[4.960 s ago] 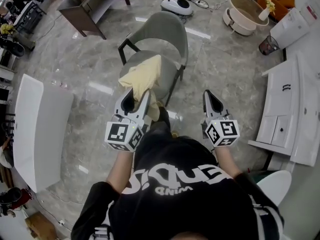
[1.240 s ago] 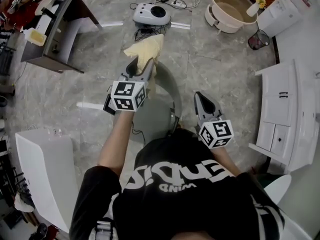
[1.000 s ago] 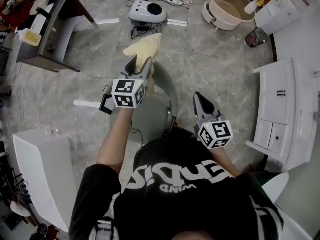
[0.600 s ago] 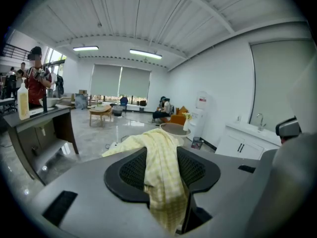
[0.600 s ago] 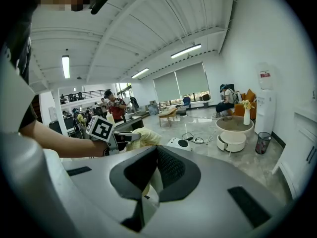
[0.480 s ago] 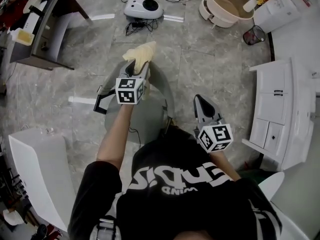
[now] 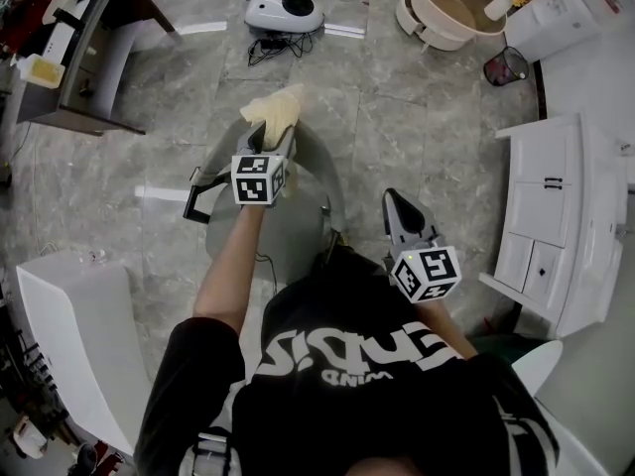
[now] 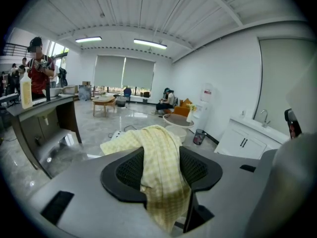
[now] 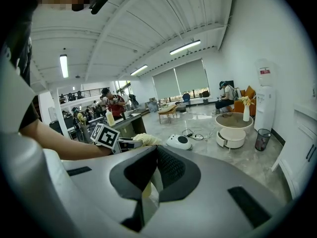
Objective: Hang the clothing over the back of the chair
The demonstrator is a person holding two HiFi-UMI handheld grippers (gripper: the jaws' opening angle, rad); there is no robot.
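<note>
Reaching out over the grey chair point(image 7: 298, 228), the left gripper point(image 8: 161, 155) carries the yellow checked clothing point(image 7: 277, 110) at its tip. Its jaws are opening: they stand wide, and the left gripper view shows the cloth draped loosely through the gap, with bare mesh pad visible on either side of it. One end spills forward past the jaw tips and the other hangs down between the fingers. In the head view the bunched cloth sits at the far end of this gripper, right at the top edge of the curved backrest point(image 7: 327, 177); whether it already rests on that edge cannot be told. The right gripper point(image 7: 395, 201) hangs nearer the person, beside the chair's right edge and well apart from the clothing. Its jaws are drawn together at the tips and grip nothing. On the marble floor point(image 7: 417, 117) beyond the chair lie a white device point(image 7: 283, 6) with cables and a round beige tub point(image 7: 448, 10).
</note>
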